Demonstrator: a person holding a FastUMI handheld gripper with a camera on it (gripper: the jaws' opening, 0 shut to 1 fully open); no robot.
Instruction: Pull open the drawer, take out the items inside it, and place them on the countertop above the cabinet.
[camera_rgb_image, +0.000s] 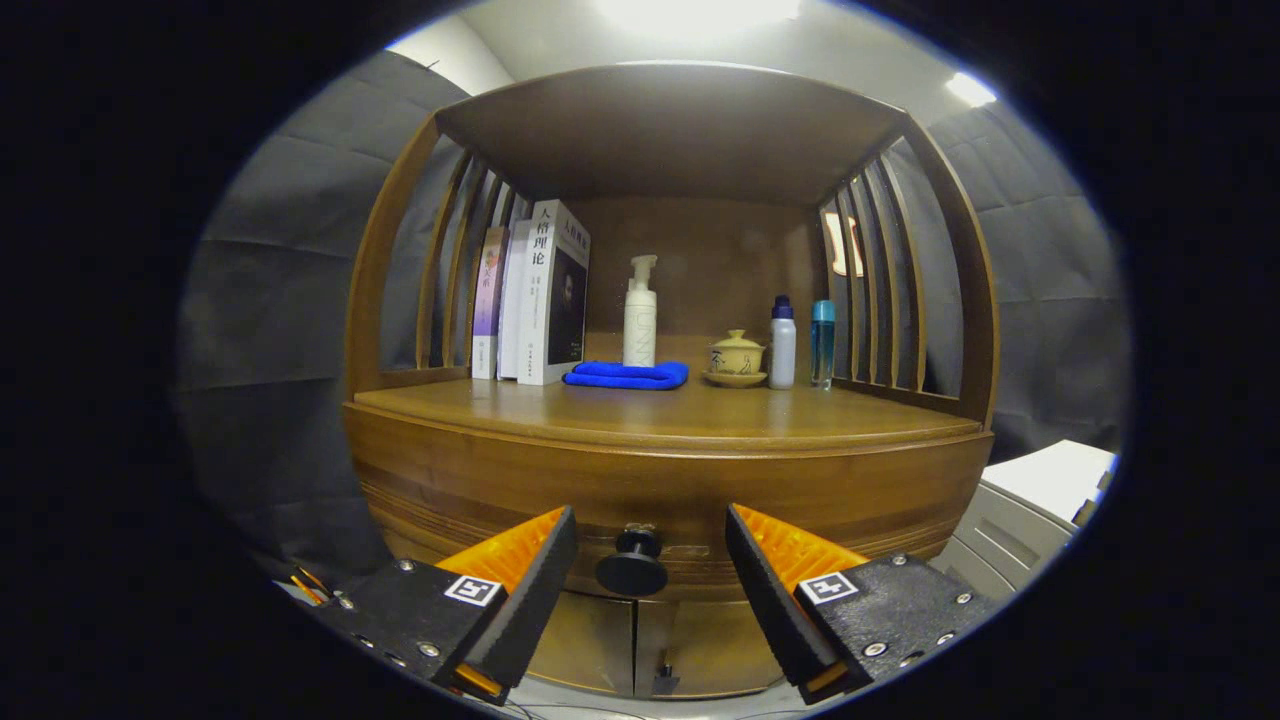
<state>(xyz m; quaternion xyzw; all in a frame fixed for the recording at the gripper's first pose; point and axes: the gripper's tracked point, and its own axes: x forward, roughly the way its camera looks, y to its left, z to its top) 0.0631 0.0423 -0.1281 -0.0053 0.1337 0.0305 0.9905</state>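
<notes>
The tool (650, 560) gapes wide, its fingers flanking the dark knob (632, 565) of the closed drawer (660, 500) without touching it. Up at 12 o'clock, the worktop (700, 415) carries books (535, 295), a blue cloth (627, 375) and bottles (783, 343).

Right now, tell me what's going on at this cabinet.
A person's handheld gripper is lined up on the drawer knob, fingers open with the knob between them, not yet pressed. The drawer is shut. On the countertop above stand books, a blue cloth, a pump bottle, a lidded cup and two small bottles.
</notes>
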